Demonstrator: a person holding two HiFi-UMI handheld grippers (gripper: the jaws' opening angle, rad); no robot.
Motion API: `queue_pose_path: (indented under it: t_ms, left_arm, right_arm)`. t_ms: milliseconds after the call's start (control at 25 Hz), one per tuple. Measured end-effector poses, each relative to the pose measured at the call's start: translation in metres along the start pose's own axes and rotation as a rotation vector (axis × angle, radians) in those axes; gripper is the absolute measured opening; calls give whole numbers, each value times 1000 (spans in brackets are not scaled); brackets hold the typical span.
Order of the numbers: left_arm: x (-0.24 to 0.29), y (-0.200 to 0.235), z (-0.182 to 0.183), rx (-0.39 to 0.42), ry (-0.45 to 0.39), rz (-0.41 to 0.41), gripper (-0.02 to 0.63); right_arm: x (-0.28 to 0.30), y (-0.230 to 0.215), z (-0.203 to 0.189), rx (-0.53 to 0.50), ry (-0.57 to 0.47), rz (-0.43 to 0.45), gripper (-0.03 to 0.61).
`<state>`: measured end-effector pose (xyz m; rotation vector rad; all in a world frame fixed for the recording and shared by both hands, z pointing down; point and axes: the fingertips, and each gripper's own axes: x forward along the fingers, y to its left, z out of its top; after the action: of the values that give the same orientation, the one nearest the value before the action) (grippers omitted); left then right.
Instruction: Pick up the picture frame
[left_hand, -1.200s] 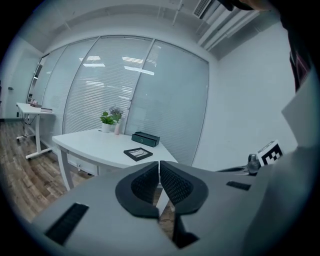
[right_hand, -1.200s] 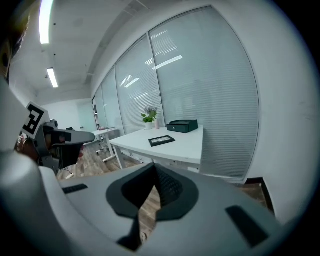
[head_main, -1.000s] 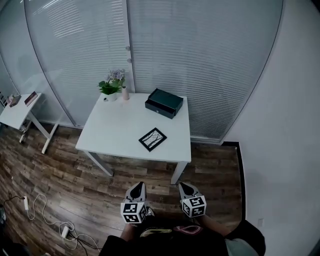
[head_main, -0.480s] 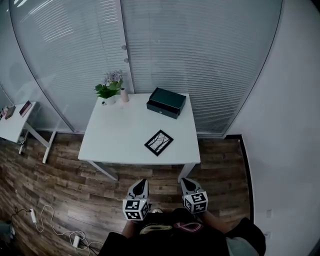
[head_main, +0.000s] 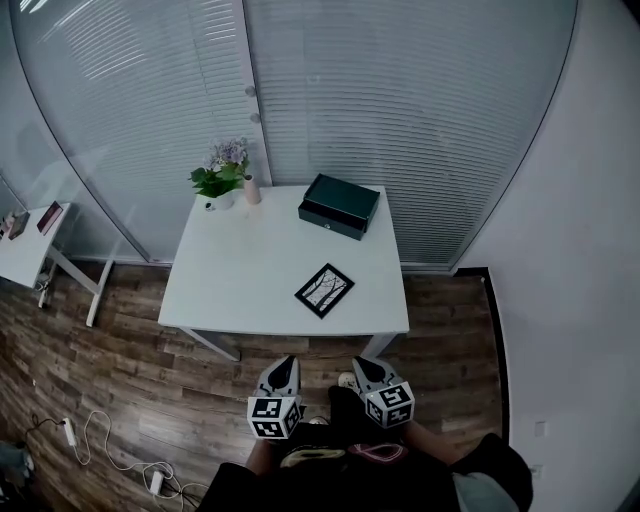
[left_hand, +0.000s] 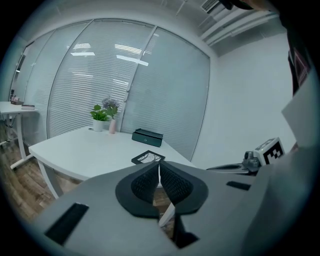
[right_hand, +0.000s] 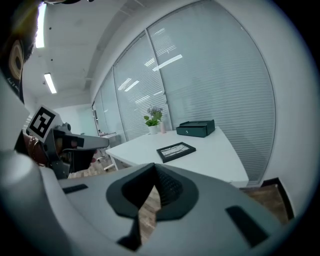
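A black picture frame (head_main: 324, 290) lies flat on the white table (head_main: 240, 290), near its front right part; it also shows in the left gripper view (left_hand: 148, 158) and the right gripper view (right_hand: 175, 150). My left gripper (head_main: 284, 365) and right gripper (head_main: 362, 366) hang side by side over the wooden floor, short of the table's front edge. Both are shut with nothing between their jaws. In the left gripper view the left gripper (left_hand: 159, 165) points at the frame; the right gripper (right_hand: 155, 170) points toward the table too.
A dark green box (head_main: 339, 206) sits at the table's back right, a potted plant (head_main: 220, 178) and a small pink vase (head_main: 252, 190) at its back left. Glass walls with blinds stand behind. A second small table (head_main: 25, 245) is at far left; cables (head_main: 100, 445) lie on the floor.
The view has moved closer to the table, which now sits lower and larger in the head view. Both grippers keep their place at the bottom, still shut.
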<state>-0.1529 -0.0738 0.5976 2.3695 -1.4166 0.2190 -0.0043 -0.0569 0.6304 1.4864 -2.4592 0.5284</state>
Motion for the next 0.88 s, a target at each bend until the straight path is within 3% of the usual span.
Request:
queue_pose_path:
  t_ms: [520, 880]
  left_arm:
    - [80, 17, 25, -55, -5, 79, 22]
    - [138, 28, 25, -113, 49, 150, 23]
  right_arm:
    - [69, -78, 43, -24, 16, 18, 11]
    - [113, -125, 73, -73, 37, 49, 11]
